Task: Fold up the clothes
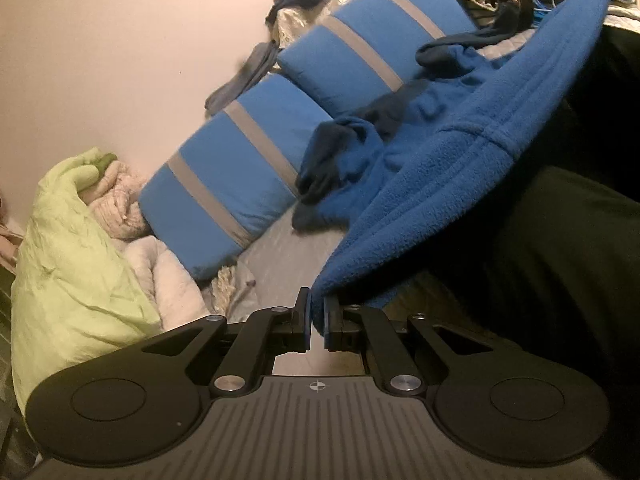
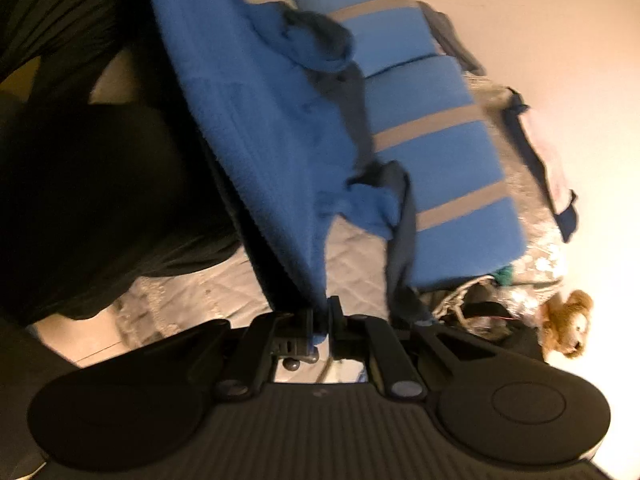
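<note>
between my two grippers hangs one blue fleece garment (image 1: 460,168), stretched by its hem above the quilted bed cover (image 2: 352,268). my left gripper (image 1: 317,312) has its two fingers pinched together on a corner of that hem, and my right gripper (image 2: 320,320) is clamped the same way on the opposite corner, the cloth bunched between its two fingers. i count two dark cuffs on the fleece: one sleeve end (image 1: 324,168) droops near the bed, the other (image 1: 452,46) lies further up toward the right gripper. behind the fleece i count two blue pillows with grey stripes (image 1: 224,184), set end to end along the pale wall (image 1: 120,40). at the left wrist view's lower left there is one light green cloth bundle (image 1: 68,272) beside one cream knitted heap (image 1: 120,208). from the right wrist view i see one brown teddy bear (image 2: 570,326) at the edge of the bed. dark clothing of the person (image 1: 568,240) fills the side nearest me.
</note>
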A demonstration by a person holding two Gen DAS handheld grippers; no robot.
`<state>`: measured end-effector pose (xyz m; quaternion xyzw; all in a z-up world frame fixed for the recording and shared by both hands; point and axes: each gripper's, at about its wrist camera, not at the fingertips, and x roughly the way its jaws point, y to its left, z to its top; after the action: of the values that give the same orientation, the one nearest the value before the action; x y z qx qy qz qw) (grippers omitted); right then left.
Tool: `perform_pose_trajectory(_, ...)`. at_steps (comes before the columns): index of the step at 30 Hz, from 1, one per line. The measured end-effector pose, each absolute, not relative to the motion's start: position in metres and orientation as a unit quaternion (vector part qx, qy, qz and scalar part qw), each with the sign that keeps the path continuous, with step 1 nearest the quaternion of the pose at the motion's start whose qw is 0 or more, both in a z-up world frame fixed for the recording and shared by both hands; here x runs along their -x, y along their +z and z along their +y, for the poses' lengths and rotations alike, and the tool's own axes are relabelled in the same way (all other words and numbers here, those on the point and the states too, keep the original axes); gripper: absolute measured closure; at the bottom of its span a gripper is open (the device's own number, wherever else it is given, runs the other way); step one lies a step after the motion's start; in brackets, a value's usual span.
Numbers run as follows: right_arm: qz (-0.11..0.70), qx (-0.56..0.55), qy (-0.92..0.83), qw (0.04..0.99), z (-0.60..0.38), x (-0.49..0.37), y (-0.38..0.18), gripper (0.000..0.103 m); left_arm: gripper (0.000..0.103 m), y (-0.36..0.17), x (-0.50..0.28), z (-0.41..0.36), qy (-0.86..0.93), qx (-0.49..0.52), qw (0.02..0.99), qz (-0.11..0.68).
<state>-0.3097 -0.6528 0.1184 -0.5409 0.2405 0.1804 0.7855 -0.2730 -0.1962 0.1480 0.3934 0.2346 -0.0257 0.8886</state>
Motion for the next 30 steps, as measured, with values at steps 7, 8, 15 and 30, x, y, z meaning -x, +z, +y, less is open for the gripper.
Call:
perform_pose_trajectory(7, 0.243, 0.532, 0.184, 0.79, -0.654, 0.322, 0.13, 0.1, 0.097, 0.154, 0.287, -0.199, -0.017, -0.392, 0.885, 0.251)
perform_pose_trajectory(8, 0.246, 0.531, 0.184, 0.79, -0.655, 0.325, 0.134, 0.1, 0.097, 0.157, 0.288, -0.199, -0.016, -0.39, 0.885, 0.254)
perform_pose_trajectory(15, 0.29, 0.517, 0.202, 0.78, -0.657, 0.321, 0.126, 0.089, 0.094, 0.146, 0.288, -0.198, -0.045, -0.369, 0.884, 0.283)
perform_pose_trajectory(30, 0.377, 0.221, 0.327, 0.838, -0.729, 0.272, 0.201, 0.0, 0.027, 0.231, 0.273, -0.117, -0.207, 0.013, 0.931, 0.299)
